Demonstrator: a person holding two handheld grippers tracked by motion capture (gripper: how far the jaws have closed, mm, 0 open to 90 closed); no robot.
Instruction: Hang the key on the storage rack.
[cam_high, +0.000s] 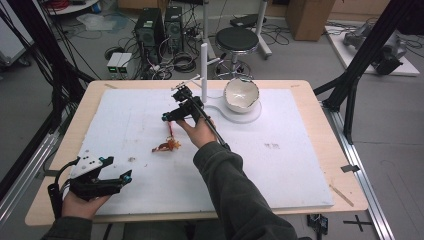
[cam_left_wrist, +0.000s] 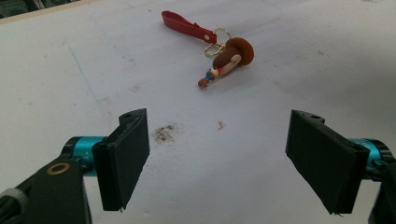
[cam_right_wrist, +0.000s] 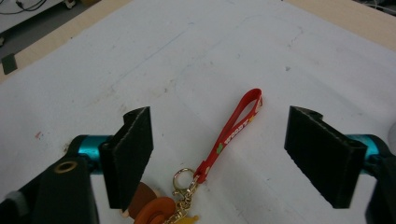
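A keychain lies on the white mat (cam_high: 280, 165): a red strap (cam_right_wrist: 232, 129) joined by a gold ring to a brown and orange figure (cam_left_wrist: 231, 56). In the high view the figure (cam_high: 167, 145) lies mid-table, with the strap (cam_high: 171, 131) running away from it. My right gripper (cam_right_wrist: 219, 114) hovers over the strap with its jaws apart. The strap lies between them and neither pad touches it. My left gripper (cam_left_wrist: 219, 121) rests near the table's front left corner, open and holding nothing, with the keychain well ahead of it. From above, the left gripper (cam_high: 117, 168) sits in a hand at the front edge.
A white bowl (cam_high: 241, 94) leans on a white round base at the back, beside an upright white post (cam_high: 204, 65). Small dirt specks (cam_left_wrist: 163, 133) mark the mat. The wooden table edge (cam_high: 345, 165) frames the mat. A stool and computer cases stand on the floor beyond.
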